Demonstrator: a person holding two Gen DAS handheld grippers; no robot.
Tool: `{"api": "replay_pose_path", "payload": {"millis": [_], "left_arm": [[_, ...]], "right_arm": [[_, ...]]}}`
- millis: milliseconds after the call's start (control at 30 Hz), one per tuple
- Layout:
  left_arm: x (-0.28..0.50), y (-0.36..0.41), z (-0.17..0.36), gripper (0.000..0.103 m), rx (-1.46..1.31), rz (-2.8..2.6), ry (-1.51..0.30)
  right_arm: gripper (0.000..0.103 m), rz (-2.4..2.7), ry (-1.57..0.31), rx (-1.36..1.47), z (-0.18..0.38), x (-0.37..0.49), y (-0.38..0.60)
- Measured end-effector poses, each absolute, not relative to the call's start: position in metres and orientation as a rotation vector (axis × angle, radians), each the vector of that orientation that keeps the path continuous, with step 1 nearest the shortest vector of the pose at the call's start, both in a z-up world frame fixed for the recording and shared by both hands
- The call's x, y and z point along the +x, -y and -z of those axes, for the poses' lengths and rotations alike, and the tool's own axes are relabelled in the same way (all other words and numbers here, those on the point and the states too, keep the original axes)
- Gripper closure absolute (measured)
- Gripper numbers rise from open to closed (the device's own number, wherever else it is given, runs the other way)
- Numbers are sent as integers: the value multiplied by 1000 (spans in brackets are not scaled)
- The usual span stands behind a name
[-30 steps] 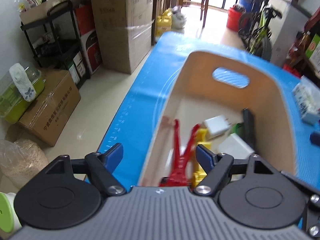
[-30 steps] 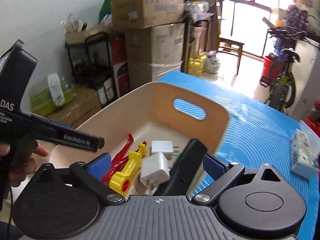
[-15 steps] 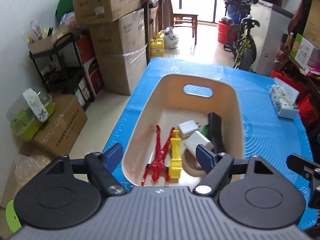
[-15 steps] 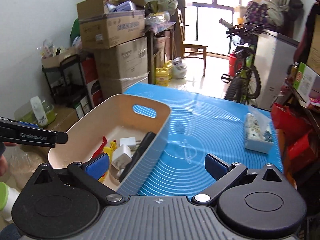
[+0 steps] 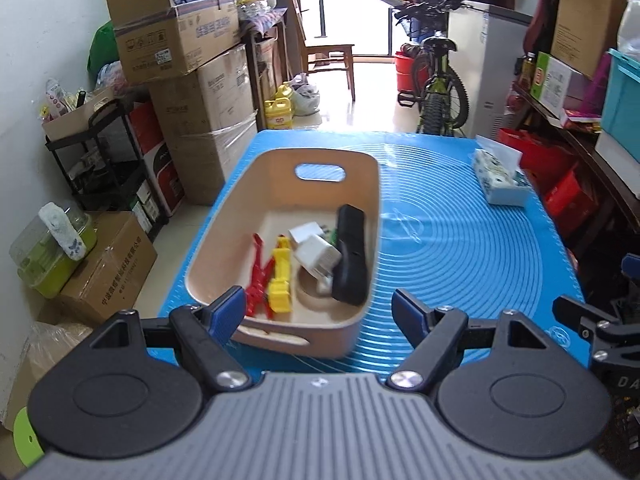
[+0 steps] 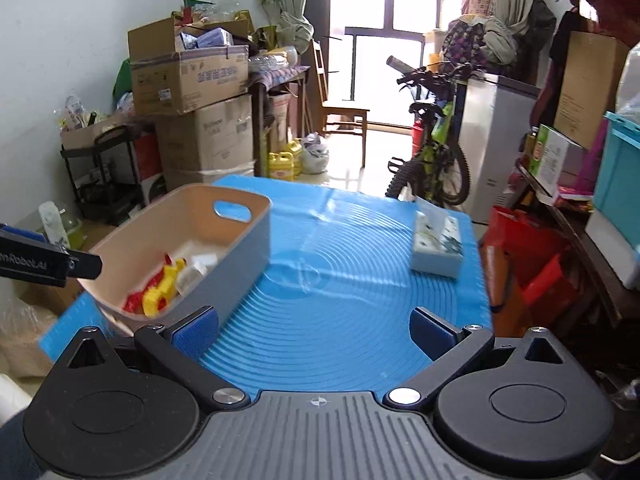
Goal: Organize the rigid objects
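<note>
A beige bin (image 5: 224, 216) (image 6: 240, 256) with handle cutouts stands on the left half of the blue mat (image 5: 460, 248) (image 6: 344, 304). Inside it lie a red clip (image 5: 258, 276), a yellow clip (image 5: 280, 276) (image 6: 160, 292), white chargers (image 5: 316, 254), a black remote-like bar (image 5: 351, 256) and a tape roll (image 5: 310, 294). My left gripper (image 5: 320, 312) hovers open before the bin's near end, nothing between its fingers. My right gripper (image 6: 314, 328) is open over the bare mat, right of the bin.
A tissue pack (image 5: 500, 178) (image 6: 438, 244) lies at the mat's far right. Cardboard boxes (image 5: 188, 80), a black shelf (image 5: 104, 152) and a green container (image 5: 52, 248) crowd the floor to the left. A bicycle (image 6: 432, 156) stands beyond the table.
Both grippers have pulled back and risen away from the bin, which now looks smaller and farther. Both stayed open. The right gripper's view has swung from the bin to the mat.
</note>
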State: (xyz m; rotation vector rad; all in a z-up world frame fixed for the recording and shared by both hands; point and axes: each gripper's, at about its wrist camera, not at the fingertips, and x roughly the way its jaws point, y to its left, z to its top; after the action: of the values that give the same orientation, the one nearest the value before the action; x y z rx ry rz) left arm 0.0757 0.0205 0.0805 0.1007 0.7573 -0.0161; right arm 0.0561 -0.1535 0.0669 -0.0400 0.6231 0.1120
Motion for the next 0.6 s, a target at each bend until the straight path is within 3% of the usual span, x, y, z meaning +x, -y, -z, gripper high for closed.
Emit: {"api": "replay_pose_path", "payload": {"millis": [600], "left_arm": [[-2, 34, -36, 23, 120, 70, -758]], "right_arm": [[3, -64, -626, 39, -33, -41, 198]]}}
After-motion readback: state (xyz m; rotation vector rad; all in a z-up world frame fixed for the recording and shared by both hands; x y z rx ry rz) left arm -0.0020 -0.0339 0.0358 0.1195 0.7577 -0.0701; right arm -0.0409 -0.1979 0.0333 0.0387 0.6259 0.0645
